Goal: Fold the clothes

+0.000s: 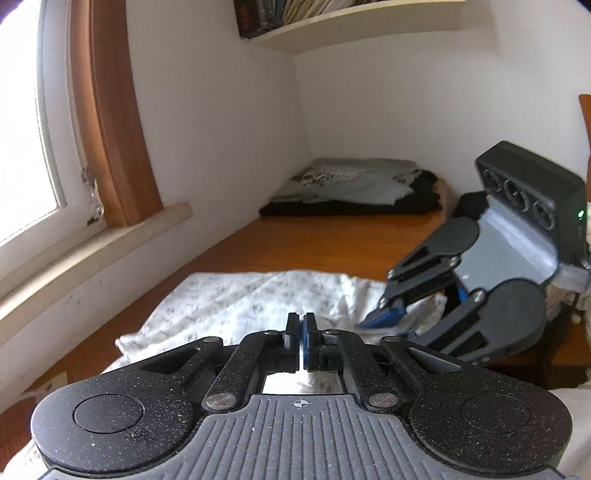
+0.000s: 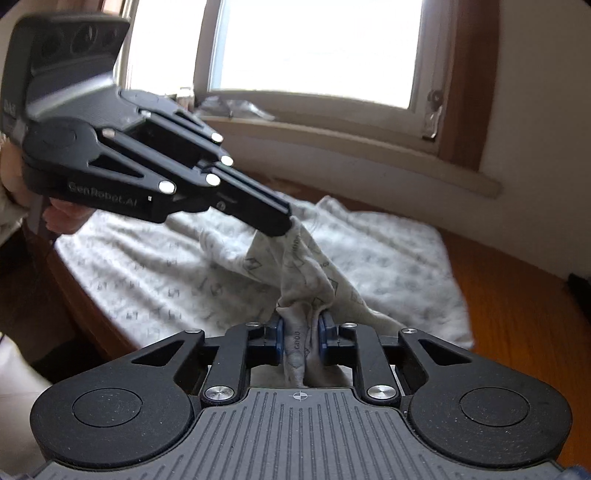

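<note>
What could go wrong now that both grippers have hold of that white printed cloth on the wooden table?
1. The left gripper pinches only a small tip of the white printed cloth, so it may slip out when lifted.
2. The right gripper has a thick bunch between its pads, so several layers could lift together and spoil the fold.
3. The cloth reaches the near edge of the wooden table; a pull could drag it off.

Far worktop (image 1: 332, 240): bare wood between the spread white garment (image 1: 236, 299) and the folded clothes pile (image 1: 354, 192); passable.
Left side: wall and window sill (image 1: 92, 243) bound the worktop.
Overhead: shelf (image 1: 354, 26) over the far corner.
Right edge (image 2: 517, 314): bare wood, passable.
</note>
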Motion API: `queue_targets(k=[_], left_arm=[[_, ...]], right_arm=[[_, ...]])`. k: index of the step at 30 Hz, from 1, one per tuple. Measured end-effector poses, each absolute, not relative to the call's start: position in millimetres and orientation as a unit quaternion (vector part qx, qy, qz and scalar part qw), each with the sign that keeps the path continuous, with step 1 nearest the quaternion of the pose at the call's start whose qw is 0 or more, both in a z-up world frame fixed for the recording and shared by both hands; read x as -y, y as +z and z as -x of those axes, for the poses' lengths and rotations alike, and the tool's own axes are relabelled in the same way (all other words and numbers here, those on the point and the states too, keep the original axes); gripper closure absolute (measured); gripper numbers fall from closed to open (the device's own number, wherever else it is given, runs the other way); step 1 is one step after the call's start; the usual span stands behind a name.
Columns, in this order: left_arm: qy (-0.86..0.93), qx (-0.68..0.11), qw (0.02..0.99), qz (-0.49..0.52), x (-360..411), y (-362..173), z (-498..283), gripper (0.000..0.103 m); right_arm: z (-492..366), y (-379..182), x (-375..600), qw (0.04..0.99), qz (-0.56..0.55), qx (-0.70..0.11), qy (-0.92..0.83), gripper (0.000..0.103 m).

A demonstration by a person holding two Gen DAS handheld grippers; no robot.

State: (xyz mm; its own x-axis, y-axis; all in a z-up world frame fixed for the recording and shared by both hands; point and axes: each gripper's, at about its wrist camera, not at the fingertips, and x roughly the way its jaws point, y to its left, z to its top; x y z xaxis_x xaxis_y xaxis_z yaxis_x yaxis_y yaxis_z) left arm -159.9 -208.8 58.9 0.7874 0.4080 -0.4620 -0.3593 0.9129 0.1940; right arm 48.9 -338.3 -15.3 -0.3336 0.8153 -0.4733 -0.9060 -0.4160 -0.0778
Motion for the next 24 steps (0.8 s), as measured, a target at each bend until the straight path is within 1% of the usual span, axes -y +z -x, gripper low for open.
queue_targets(k=[2, 3, 4, 7, 11, 16, 20, 21, 22, 24], left_arm=[[0.206, -0.255, 0.944, -0.041, 207.0, 56.5, 162.0, 0.101], [0.208, -0.253, 0.944, -0.038, 206.1, 55.9, 163.4, 0.101], [0.209, -0.252, 0.944, -0.035, 205.2, 56.2, 164.1, 0.101], [0.209, -0.253, 0.944, -0.037, 204.8, 57.7, 164.9, 0.101], [0.206, -0.254, 0.944, -0.04, 206.1, 59.7, 165.2, 0.101], [0.204, -0.252, 0.945, -0.04, 206.4, 60.9, 167.0, 0.101], [0.202, -0.247, 0.947, -0.038, 208.9, 60.8, 169.5, 0.101], [0.201, -0.248, 0.947, -0.034, 208.9, 59.0, 170.1, 0.102], [0.2, -0.25, 0.947, -0.029, 209.1, 56.2, 170.5, 0.101], [0.195, -0.258, 0.946, -0.016, 209.7, 48.2, 170.8, 0.102]], right_arm=[[-60.5, -11.1, 344.4, 0.532, 0.208, -0.12, 0.812, 0.068], [-66.9, -7.0, 349.8, 0.533, 0.202, -0.121, 0.813, 0.057], [-73.4, -2.6, 355.7, 0.535, 0.195, -0.12, 0.813, 0.054], [-89.1, 9.4, 368.8, 0.536, 0.185, -0.12, 0.815, 0.054], [-89.5, 13.0, 366.6, 0.54, 0.218, -0.1, 0.807, 0.054], [-71.0, -2.1, 353.6, 0.523, 0.26, -0.088, 0.807, 0.054], [-51.4, -7.6, 342.4, 0.532, 0.238, -0.076, 0.809, 0.056], [-47.7, -9.1, 339.5, 0.53, 0.233, -0.082, 0.811, 0.064], [-44.0, -10.6, 336.6, 0.528, 0.228, -0.087, 0.813, 0.074], [-38.4, -17.2, 338.2, 0.528, 0.238, -0.083, 0.811, 0.075]])
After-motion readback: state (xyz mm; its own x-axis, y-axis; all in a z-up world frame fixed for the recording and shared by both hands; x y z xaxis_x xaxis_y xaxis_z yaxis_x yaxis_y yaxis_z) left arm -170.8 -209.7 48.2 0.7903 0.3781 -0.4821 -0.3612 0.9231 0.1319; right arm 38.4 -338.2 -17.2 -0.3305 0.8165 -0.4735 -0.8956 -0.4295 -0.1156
